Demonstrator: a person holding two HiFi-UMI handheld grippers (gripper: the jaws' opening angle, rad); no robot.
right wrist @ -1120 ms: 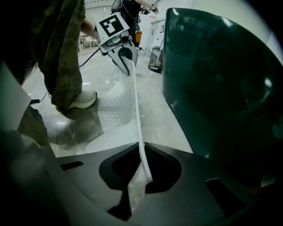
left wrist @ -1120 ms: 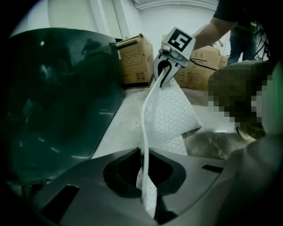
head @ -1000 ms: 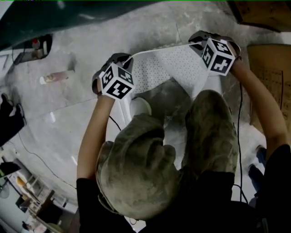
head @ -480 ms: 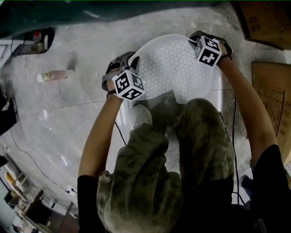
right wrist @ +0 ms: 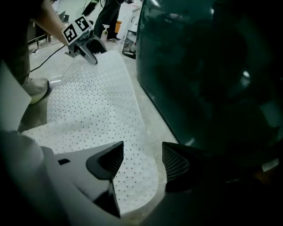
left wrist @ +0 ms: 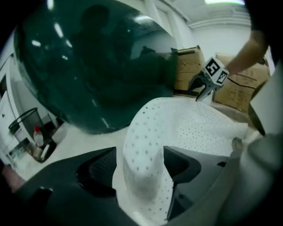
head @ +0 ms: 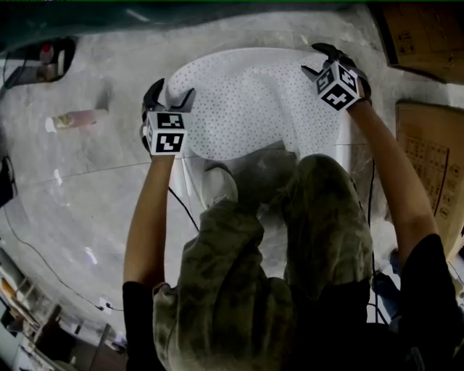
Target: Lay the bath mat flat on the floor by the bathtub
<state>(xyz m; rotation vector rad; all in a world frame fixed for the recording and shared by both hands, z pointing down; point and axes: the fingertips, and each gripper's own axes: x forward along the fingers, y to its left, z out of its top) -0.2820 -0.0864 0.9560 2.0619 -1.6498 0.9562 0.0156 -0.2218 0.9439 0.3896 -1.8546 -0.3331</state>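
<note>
The white perforated bath mat (head: pixel 246 101) lies spread on the grey floor beside the dark green bathtub (head: pixel 145 18). My left gripper (head: pixel 170 90) is at the mat's far left corner. Its jaws have just been opening and stand wide, with a curled-up fold of the mat (left wrist: pixel 141 145) still between them in the left gripper view (left wrist: pixel 139 165). My right gripper (head: pixel 319 61) is at the far right corner. Its jaws have also just been opening, and that corner of the mat (right wrist: pixel 132 176) lies flat on the floor under them, untouched (right wrist: pixel 142 161).
A bottle (head: pixel 72 118) lies on the floor to the left. Cardboard boxes (head: pixel 424 29) and flat cardboard (head: pixel 435 159) are on the right. The person's shoe (head: pixel 217 187) sits at the mat's near edge. A wire basket (left wrist: pixel 26 128) stands by the tub.
Both grippers have come down toward the floor and the left one has swung left. The mat has gone from held up and bunched to spread out. Both pairs of jaws have opened.
</note>
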